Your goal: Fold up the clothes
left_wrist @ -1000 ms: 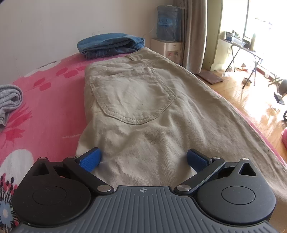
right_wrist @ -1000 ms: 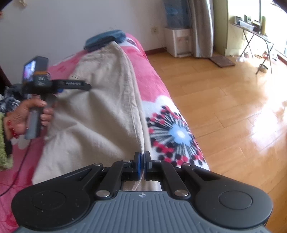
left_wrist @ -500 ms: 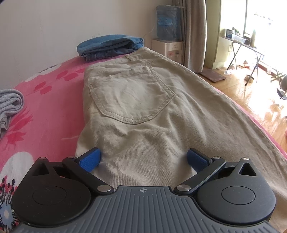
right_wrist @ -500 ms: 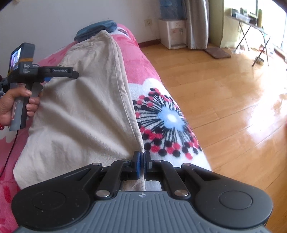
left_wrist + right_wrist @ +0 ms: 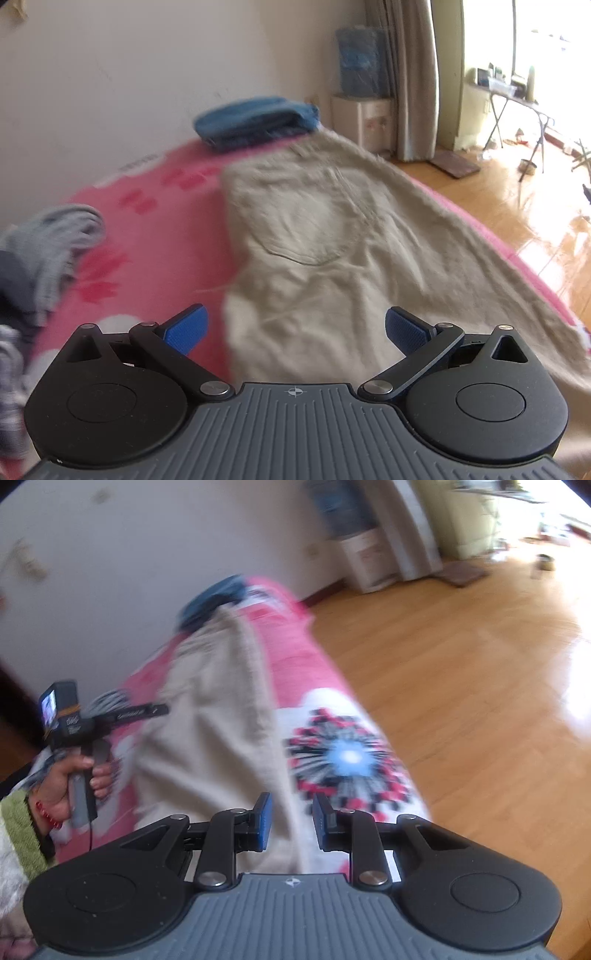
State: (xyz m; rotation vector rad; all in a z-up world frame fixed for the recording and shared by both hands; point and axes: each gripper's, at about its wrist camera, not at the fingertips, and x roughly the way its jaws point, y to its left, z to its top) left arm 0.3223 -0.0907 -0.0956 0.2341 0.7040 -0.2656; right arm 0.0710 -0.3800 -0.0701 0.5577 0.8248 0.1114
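Beige trousers (image 5: 332, 258) are shown laid lengthwise along the bed (image 5: 155, 206), waistband at the far end, one back pocket uppermost. Only one pocket and one leg width are seen, so the trousers are judged to be folded once along their length, leg upon leg; no crosswise fold is visible. In the right wrist view the trousers (image 5: 214, 731) run from near to far along the bed's right part, and the long right edge passes between the right gripper's fingers.

The left gripper (image 5: 294, 330) is held spread wide over the near part of the cloth, and nothing is pinched by it. The right gripper (image 5: 291, 821) is also spread, its blue pads apart, and the cloth edge lies between them without being clamped. The left gripper is seen from the side in the right wrist view, held by a hand (image 5: 77, 779) at the left of the trousers.

At the far end of the bed a blue garment (image 5: 255, 120) lies folded. A grey garment (image 5: 51, 240) lies bunched at the left; its fold state cannot be told through the blur.

As to progress, one garment is seen folded, the trousers are folded lengthwise only, and their shortening into a compact stack is judged to remain, as may the grey garment. Both views are blurred by motion.
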